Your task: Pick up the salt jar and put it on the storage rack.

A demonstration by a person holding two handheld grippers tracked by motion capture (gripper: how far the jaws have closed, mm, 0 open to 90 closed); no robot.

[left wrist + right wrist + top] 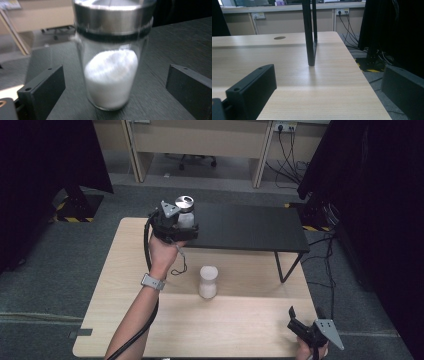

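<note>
A glass jar (185,214) with a steel lid, half full of white powder, stands on the black raised shelf (250,227) at its left end. My left gripper (176,227) is right at it. In the left gripper view the jar (111,75) stands between the two jaws, which are wide apart and do not touch it. A white waisted bottle (208,281) stands upright on the wooden table (125,270), in front of the shelf. My right gripper (300,325) rests open at the table's front right corner, with nothing between its jaws.
The shelf's black leg (309,32) comes down onto the table ahead of the right gripper. The table's right edge (362,75) is close by, with cables and a dark curtain (397,30) beyond. Desks line the back wall.
</note>
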